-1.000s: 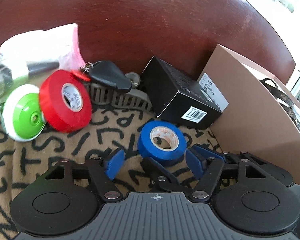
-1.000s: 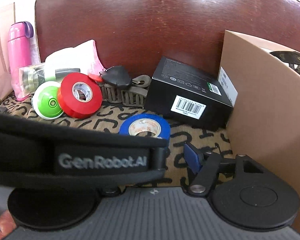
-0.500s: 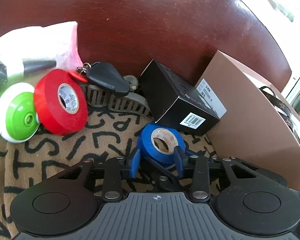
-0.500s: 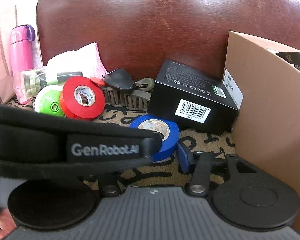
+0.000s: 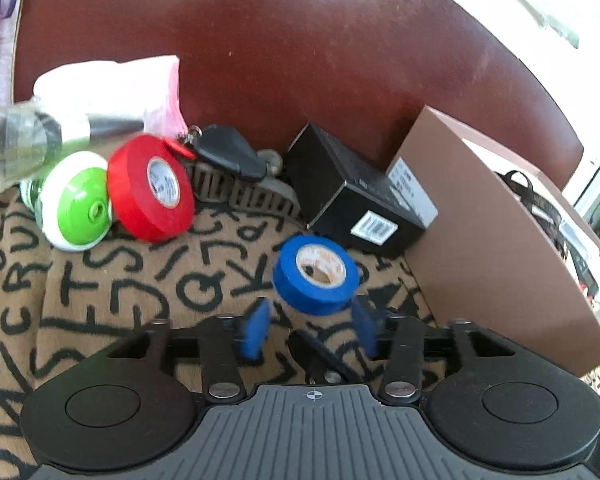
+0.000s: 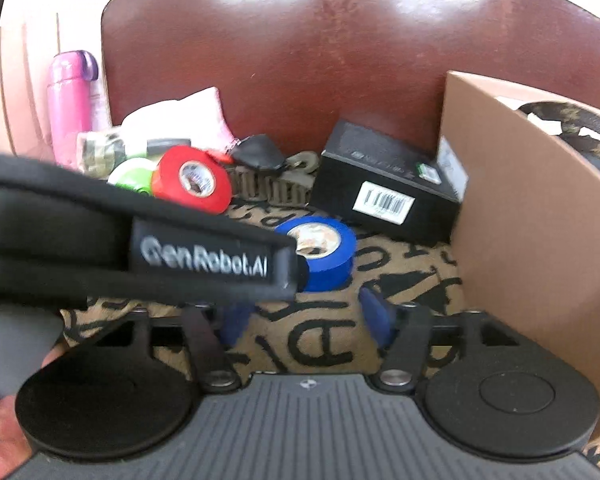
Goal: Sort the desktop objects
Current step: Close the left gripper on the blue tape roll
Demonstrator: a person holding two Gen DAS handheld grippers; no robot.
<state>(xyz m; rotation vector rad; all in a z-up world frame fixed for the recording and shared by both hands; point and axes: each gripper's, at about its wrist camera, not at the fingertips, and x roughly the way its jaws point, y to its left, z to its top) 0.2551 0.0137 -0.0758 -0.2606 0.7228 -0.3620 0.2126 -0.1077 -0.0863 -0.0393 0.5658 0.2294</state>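
A blue tape roll [image 5: 315, 273] rests on the letter-patterned cloth [image 5: 140, 292], just beyond my left gripper [image 5: 310, 328], whose blue pads stand apart and hold nothing. The roll also shows in the right wrist view [image 6: 324, 254]. My right gripper [image 6: 304, 320] is open and empty, short of the roll. A red tape roll [image 5: 150, 188], a green and white disc [image 5: 78, 206], a black key fob [image 5: 230, 152] and a black box [image 5: 358, 200] lie behind.
A brown cardboard box [image 5: 500, 248] stands at the right. A dark chair back [image 5: 280, 60] closes the far side. A hair claw [image 5: 244, 194] and a clear packet [image 5: 32, 140] lie at the back left. A black strap [image 6: 140, 240] crosses the right wrist view. A pink bottle [image 6: 68, 108] stands far left.
The left gripper closed around the blue roll, then opened and drew back; the roll now lies free just ahead. The right gripper pulled back a little.
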